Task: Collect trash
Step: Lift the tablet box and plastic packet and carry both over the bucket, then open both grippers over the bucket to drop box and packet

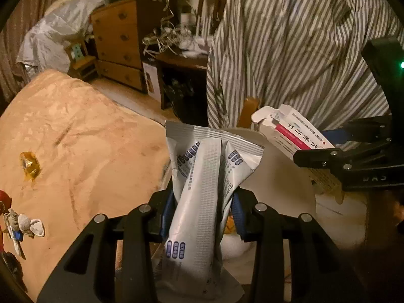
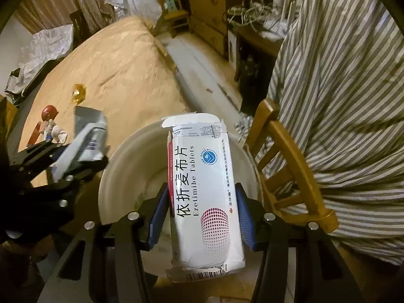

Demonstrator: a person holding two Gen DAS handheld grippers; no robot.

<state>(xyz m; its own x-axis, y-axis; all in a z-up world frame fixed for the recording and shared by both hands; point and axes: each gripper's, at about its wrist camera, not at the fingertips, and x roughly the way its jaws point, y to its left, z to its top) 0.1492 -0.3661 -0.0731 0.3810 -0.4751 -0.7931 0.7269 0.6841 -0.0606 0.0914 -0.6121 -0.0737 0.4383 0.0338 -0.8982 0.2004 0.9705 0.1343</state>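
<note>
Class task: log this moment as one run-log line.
left hand-held gripper: shut on silver sachet | right hand-held gripper: shut on tablet box | both over white bin

Silver-white foil sachet [image 1: 202, 189]: crumpled, blue print, clamped between left tongs [image 1: 203, 210], top seam pointing away from tongs, above white bin [image 1: 282, 176].
White tablet box [image 2: 202, 189]: "Ezetimibe Tablets" print, red dot pattern, end flap torn open, clamped lengthwise between right tongs [image 2: 202, 217], over bin mouth.
Amber wrapper [image 1: 29, 168]: flat on desk, well left of left tongs.
</note>
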